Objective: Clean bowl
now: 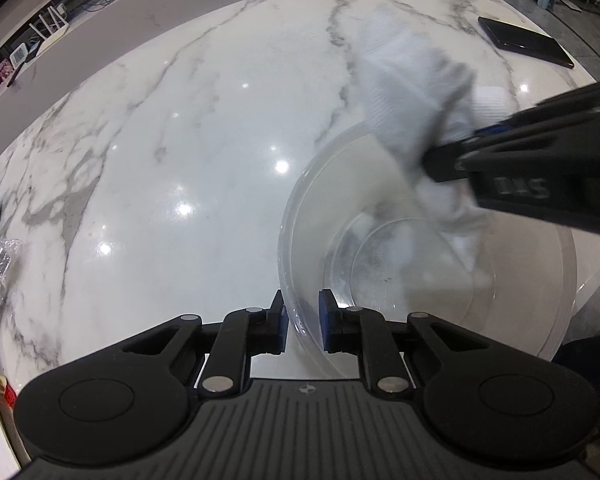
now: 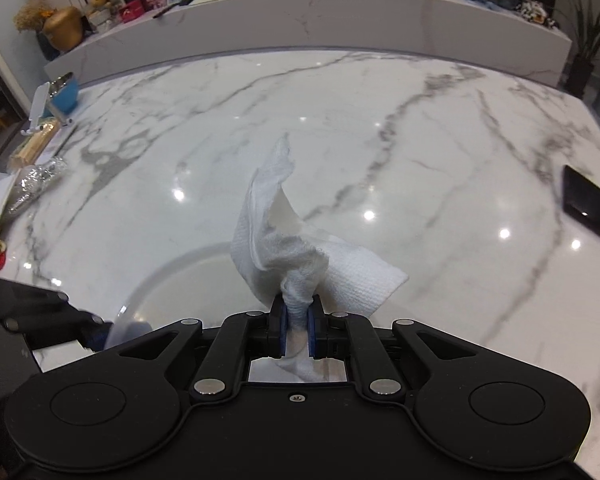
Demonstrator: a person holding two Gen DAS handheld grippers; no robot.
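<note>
— Bowl (image 1: 420,248) first: where does it sit?
— It is a clear plastic bowl on the white marble table (image 1: 180,140), at the near right part of the left wrist view. Its rim runs between the fingers of the left gripper (image 1: 303,320).
— So those tongs are pinching it?
— Yes, the blue pads stand on either side of the wall, one outside and one inside, pressed to it.
— And the other one?
— The right gripper (image 2: 297,326) is clamped on a twisted white paper towel (image 2: 288,240). In the left view the towel hangs down into the bowl, blurred.
— Anything else on the table?
— A flat black device (image 1: 526,42) lies at the far right edge, well apart from the bowl. Crinkled clear wrapping (image 2: 36,184) sits at the left edge.
</note>
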